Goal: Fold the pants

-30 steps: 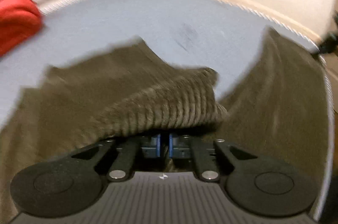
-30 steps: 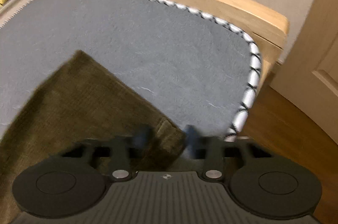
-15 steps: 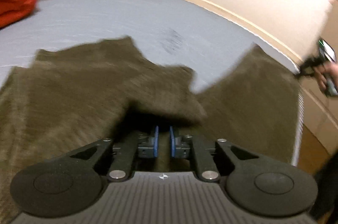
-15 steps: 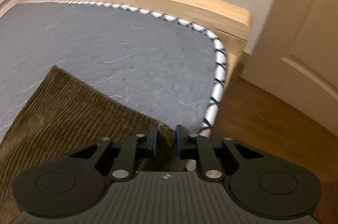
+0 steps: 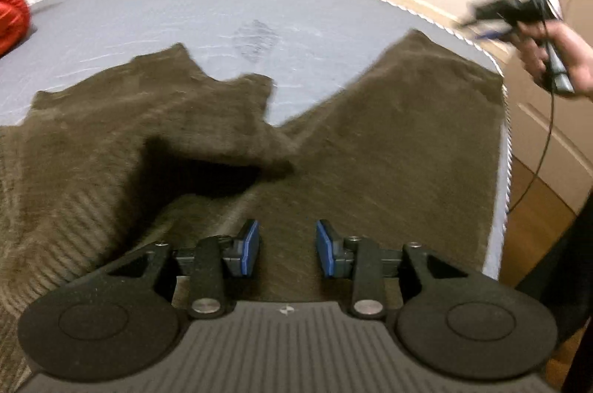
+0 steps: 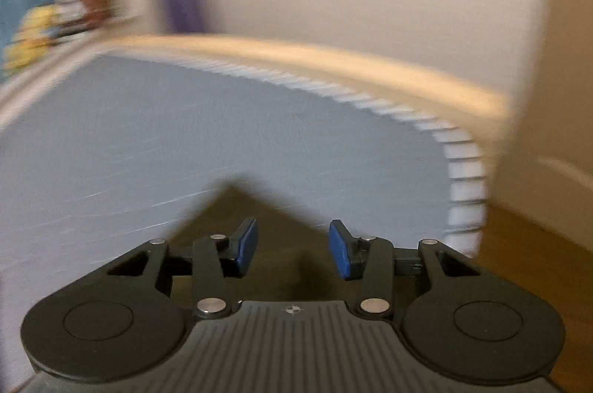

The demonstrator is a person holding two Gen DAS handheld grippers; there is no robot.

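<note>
Olive-brown corduroy pants [image 5: 389,141] lie spread on a grey mattress [image 5: 185,4]. One leg is rumpled at the left and the other lies flat toward the right edge. My left gripper [image 5: 287,246] is open and empty just above the pants. My right gripper [image 6: 292,246] is open and empty above a corner of the pants [image 6: 274,226]. The right gripper also shows in the left wrist view [image 5: 493,13], held in a hand at the upper right beyond the mattress corner.
A red bundle [image 5: 11,19] lies on the mattress at the far left. A wooden bed frame [image 6: 333,59] runs along the far side. The mattress's braided edge [image 6: 467,178] ends at a wooden floor [image 6: 537,245] on the right. Toys line a shelf at the back.
Both grippers have opened and let go of the pants. The leg held by the left gripper has dropped onto the mattress. Both grippers have lifted away from the cloth.
</note>
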